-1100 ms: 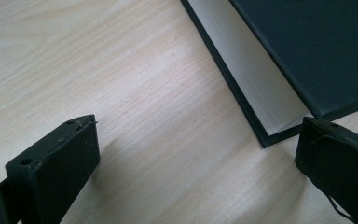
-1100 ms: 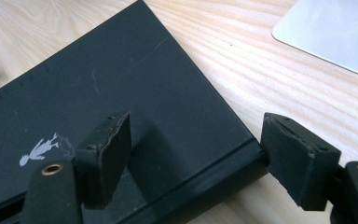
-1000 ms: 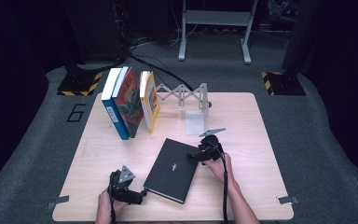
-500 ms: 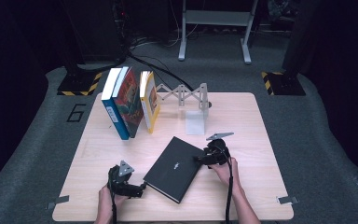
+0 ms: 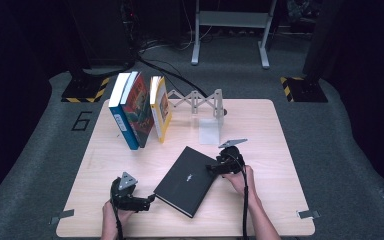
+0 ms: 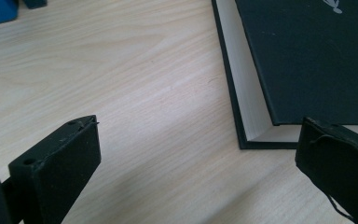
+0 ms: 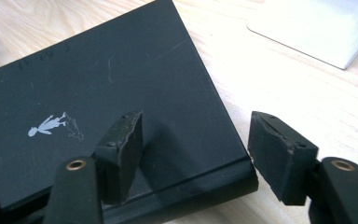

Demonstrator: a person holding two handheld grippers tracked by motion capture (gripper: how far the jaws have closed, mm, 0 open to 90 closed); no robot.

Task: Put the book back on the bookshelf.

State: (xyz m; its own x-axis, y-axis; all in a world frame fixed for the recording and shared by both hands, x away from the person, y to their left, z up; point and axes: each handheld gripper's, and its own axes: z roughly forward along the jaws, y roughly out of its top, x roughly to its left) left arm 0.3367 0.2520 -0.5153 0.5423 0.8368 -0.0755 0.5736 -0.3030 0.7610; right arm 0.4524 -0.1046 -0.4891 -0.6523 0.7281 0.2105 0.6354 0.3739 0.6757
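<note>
Dim surroundings, brightly lit table (image 5: 260, 125), slightly soft focus

Black book (image 5: 187, 180), small silver figure on cover; pale wood table (image 5: 260, 130); black tongs (image 7: 196, 149).

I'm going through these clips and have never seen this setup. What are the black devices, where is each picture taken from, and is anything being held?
A person holds a hand-operated clamp in each hand. The high view looks down on the table; each gripper view looks along one tool's own two fingers. On the table a black book lies flat, three books stand upright, and a grey folding rack sits behind. The right gripper straddles the black book's spine edge; its fingers have just been closing, one over the cover and one beside the spine, with no firm grip yet. The left gripper is open at the book's corner, holding nothing.
</note>
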